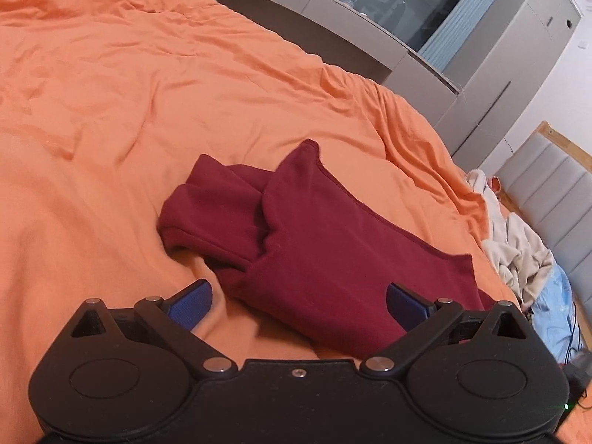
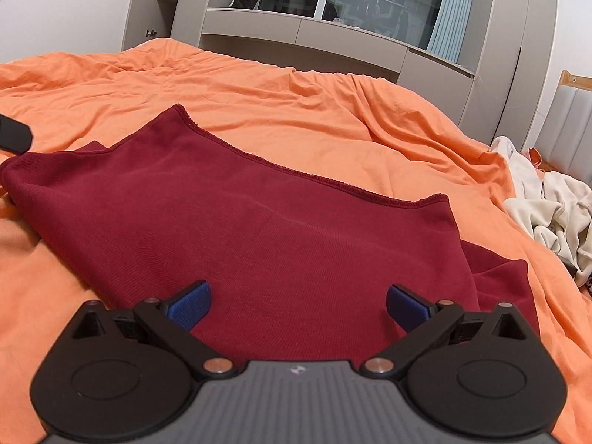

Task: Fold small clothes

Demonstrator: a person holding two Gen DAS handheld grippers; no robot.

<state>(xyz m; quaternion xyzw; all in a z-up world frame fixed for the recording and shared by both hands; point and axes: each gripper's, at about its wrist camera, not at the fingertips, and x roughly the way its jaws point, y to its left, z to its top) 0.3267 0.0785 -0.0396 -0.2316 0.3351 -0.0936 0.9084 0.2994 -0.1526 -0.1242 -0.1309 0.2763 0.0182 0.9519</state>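
1. I hold two grippers over one dark red knit garment (image 1: 318,236), which lies on the orange bedsheet (image 1: 148,111) near the edge closest to me. It looks like a small top, though I cannot name the garment type for certain.

2. My left gripper (image 1: 298,305) has its blue pads spread wide with nothing between them; it hangs above the near left end of the garment, where a sleeve-like part is doubled back over the body.

3. My right gripper (image 2: 298,305) is likewise spread wide and empty, poised above the broad flat panel of the same garment (image 2: 240,222). The stitched hem runs along the far edge of that panel.

4. My judgement of the step: the garment is partly folded, one side already laid over, and both tools are between grips. The fold is not finished, since a lower layer pokes out at the right side in the right wrist view.

5. The next move, as I judge it, calls for closing each pair of pads on an edge or corner, pinching all layers cleanly, then carrying that edge across so the layers line up. The knit is soft and may slip or bunch.

6. Count: one red garment, two grippers, one pile of pale cream clothes (image 2: 547,207) well apart at the right, with some light blue fabric (image 1: 555,318) beside it.
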